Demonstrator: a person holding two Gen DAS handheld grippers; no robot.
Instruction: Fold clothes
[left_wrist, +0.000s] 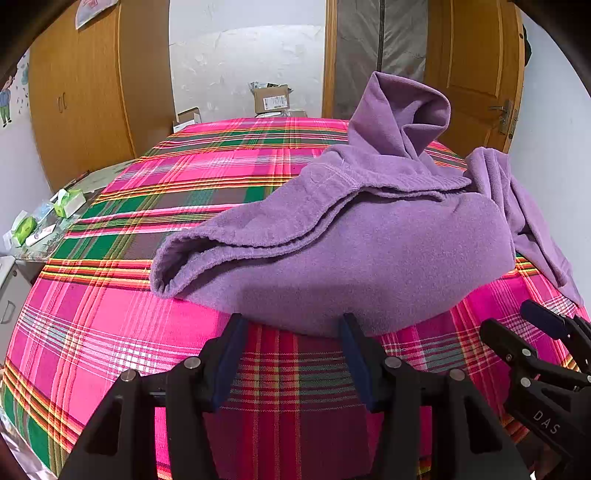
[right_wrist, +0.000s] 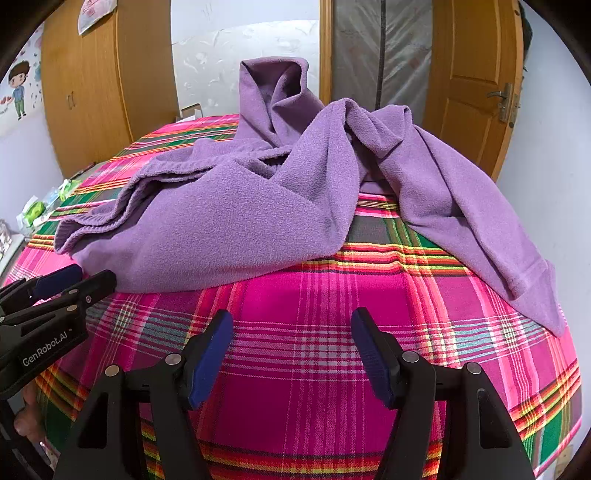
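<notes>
A purple fleece garment (left_wrist: 369, 251) lies crumpled on a bed with a pink plaid cover (left_wrist: 110, 325). One part stands up in a peak at the back (right_wrist: 273, 96), and a sleeve (right_wrist: 480, 229) trails down to the right. My left gripper (left_wrist: 291, 325) is open, its blue-padded tips just short of the garment's near edge, with only bedcover between them. To its right, my right gripper (right_wrist: 291, 317) is open over bare plaid cover (right_wrist: 332, 295), a little back from the garment (right_wrist: 240, 229). Each gripper shows in the other's view: right gripper (left_wrist: 509, 317), left gripper (right_wrist: 92, 275).
A low side table (left_wrist: 92, 181) with green packets (left_wrist: 68, 203) stands left of the bed. Behind are a wooden wardrobe (left_wrist: 85, 92), cardboard boxes (left_wrist: 271, 98) by the wall, and a wooden door (left_wrist: 476, 66) at the back right.
</notes>
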